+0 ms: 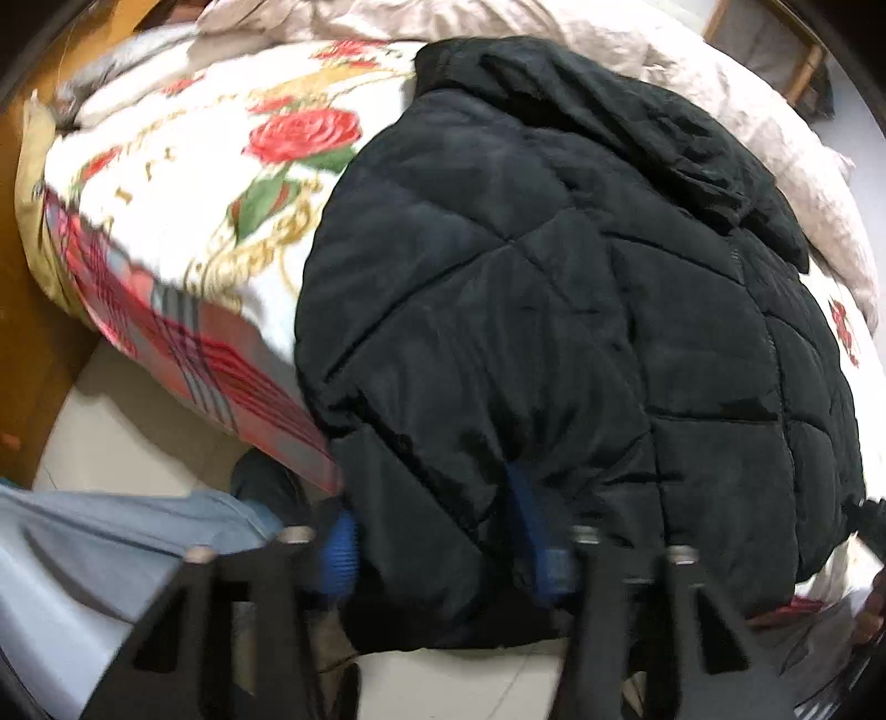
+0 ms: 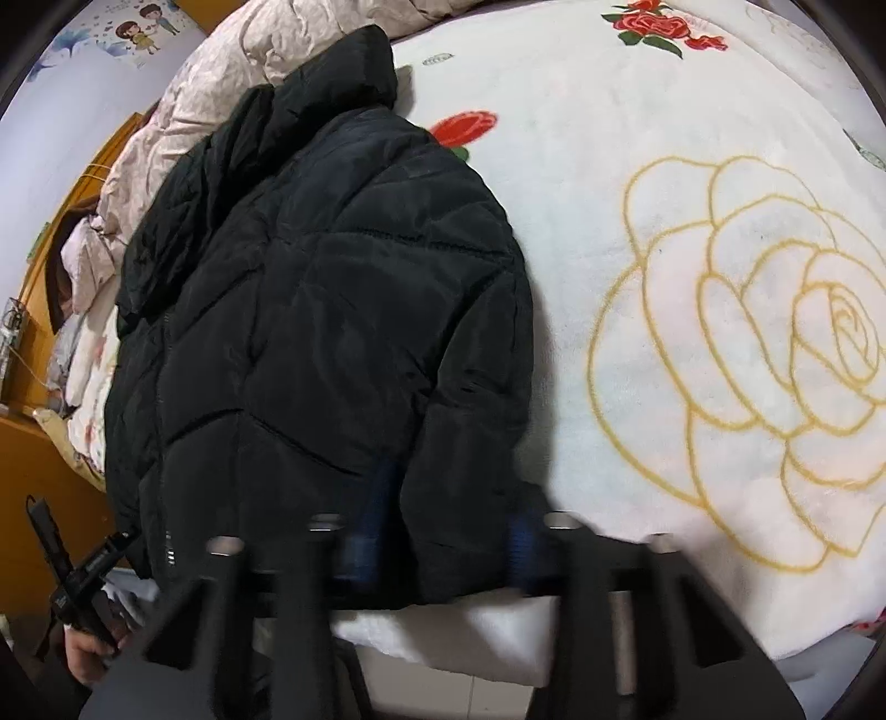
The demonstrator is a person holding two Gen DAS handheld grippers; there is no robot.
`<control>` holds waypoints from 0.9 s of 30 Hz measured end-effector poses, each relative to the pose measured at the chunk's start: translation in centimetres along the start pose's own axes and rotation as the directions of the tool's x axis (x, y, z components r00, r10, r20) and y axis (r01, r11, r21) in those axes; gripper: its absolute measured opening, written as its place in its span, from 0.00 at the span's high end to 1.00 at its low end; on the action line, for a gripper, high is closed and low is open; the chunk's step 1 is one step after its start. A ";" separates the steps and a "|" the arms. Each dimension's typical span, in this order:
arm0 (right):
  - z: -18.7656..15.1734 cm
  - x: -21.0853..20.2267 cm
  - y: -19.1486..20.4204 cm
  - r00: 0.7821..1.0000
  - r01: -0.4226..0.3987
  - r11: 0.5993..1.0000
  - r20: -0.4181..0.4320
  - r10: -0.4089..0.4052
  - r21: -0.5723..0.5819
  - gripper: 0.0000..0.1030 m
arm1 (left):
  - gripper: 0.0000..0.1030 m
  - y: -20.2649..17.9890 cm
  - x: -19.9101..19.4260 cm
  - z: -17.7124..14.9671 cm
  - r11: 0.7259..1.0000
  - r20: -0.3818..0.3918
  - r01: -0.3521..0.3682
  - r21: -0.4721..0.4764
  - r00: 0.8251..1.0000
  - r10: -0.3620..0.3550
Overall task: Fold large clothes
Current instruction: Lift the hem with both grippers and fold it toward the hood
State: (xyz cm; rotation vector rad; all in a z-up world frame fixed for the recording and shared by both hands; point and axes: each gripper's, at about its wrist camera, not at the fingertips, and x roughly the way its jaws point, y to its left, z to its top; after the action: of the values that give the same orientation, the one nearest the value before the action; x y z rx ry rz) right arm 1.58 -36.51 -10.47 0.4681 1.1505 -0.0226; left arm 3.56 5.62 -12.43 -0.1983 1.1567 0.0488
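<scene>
A black quilted puffer jacket [image 1: 554, 288] lies on the bed, its hem hanging over the near edge; it also shows in the right wrist view [image 2: 310, 310]. My left gripper [image 1: 437, 548] has its blue-padded fingers [image 1: 338, 559] spread wide around the jacket's lower left hem, with fabric bunched between them. My right gripper [image 2: 443, 537] has its blue pads [image 2: 520, 548] spread around the jacket's lower right hem, with fabric between them. The left gripper also shows at the lower left of the right wrist view [image 2: 83, 576].
The bed has a white blanket with red roses [image 1: 221, 166] and a gold rose outline [image 2: 764, 354]. A beige quilt [image 1: 609, 39] is piled at the far side. A plaid red sheet [image 1: 183, 343] hangs over the bed edge. Pale floor [image 1: 127, 437] and the person's jeans [image 1: 111, 531] lie below.
</scene>
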 end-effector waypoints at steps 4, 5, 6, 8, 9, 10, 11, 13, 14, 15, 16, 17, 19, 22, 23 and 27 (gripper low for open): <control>0.1 -2.2 1.4 0.999 -0.013 1.000 0.052 0.014 -0.023 0.86 | 0.83 -0.7 -3.0 0.2 0.999 0.054 0.003 0.044 0.999 -0.006; 0.1 -3.2 1.7 0.997 -0.028 0.999 0.073 0.030 -0.026 0.86 | 0.83 -0.9 -4.0 0.3 0.999 0.072 0.012 0.047 0.997 -0.015; 0.1 -3.8 1.8 0.995 -0.037 0.999 0.086 0.039 -0.031 0.87 | 0.84 -1.0 -5.0 0.4 0.998 0.092 0.019 0.052 0.995 -0.024; 0.2 -5.9 2.4 0.990 -0.057 0.997 0.123 0.062 -0.045 0.87 | 0.84 -1.3 -7.5 0.6 0.997 0.145 0.033 0.073 0.988 -0.043; 0.1 -6.9 2.7 0.988 -0.067 0.996 0.138 0.074 -0.051 0.88 | 0.85 -1.4 -8.7 1.0 0.996 0.169 0.038 0.080 0.984 -0.051; 0.0 -8.1 3.0 0.984 -0.070 0.996 0.157 0.079 -0.063 0.88 | 0.85 -1.3 -9.9 1.5 0.995 0.193 0.046 0.083 0.979 -0.062; -0.3 -9.2 3.2 0.981 -0.073 0.995 0.175 0.085 -0.071 0.88 | 0.85 -1.2 -11.0 1.5 0.995 0.211 0.061 0.080 0.975 -0.077; -1.0 -11.0 3.1 0.975 -0.084 0.994 0.199 0.097 -0.071 0.88 | 0.85 -0.7 -13.1 1.6 0.993 0.239 0.088 0.072 0.965 -0.103; -1.7 -12.0 2.9 0.972 -0.091 0.994 0.212 0.103 -0.064 0.88 | 0.85 -0.3 -14.2 1.4 0.992 0.252 0.101 0.074 0.961 -0.117; -2.3 -12.8 2.6 0.969 -0.098 0.994 0.222 0.108 -0.055 0.88 | 0.85 0.0 -15.2 1.1 0.991 0.263 0.110 0.078 0.956 -0.126; -3.0 -13.7 2.3 0.967 -0.102 0.994 0.230 0.109 -0.044 0.88 | 0.85 0.2 -15.9 0.7 0.990 0.269 0.118 0.079 0.953 -0.135; -3.5 -14.0 2.1 0.966 -0.104 0.994 0.234 0.110 -0.038 0.88 | 0.85 0.5 -16.6 0.2 0.988 0.274 0.129 0.083 0.951 -0.147; -4.5 -14.9 1.8 0.963 -0.109 0.994 0.244 0.111 -0.020 0.88 | 0.85 0.9 -17.6 -0.2 0.986 0.277 0.138 0.089 0.948 -0.157; -4.7 -15.4 1.6 0.960 -0.120 0.993 0.255 0.115 0.005 0.88 | 0.85 1.0 -17.9 -0.7 0.985 0.269 0.152 0.081 0.948 -0.168; -4.6 -15.5 1.7 0.959 -0.123 0.992 0.260 0.116 0.008 0.88 | 0.85 0.8 -17.8 -0.7 0.985 0.269 0.153 0.078 0.948 -0.168; -2.8 -16.1 3.3 0.948 -0.125 0.992 0.291 0.129 -0.032 0.88 | 0.85 0.9 -17.6 0.4 0.984 0.290 0.162 0.069 0.941 -0.176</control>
State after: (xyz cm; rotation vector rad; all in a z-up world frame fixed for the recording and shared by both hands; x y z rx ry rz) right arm -6.80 -35.97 3.97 0.5084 0.8276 0.0275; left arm -3.34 7.66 3.65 -0.2416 0.8377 -0.0969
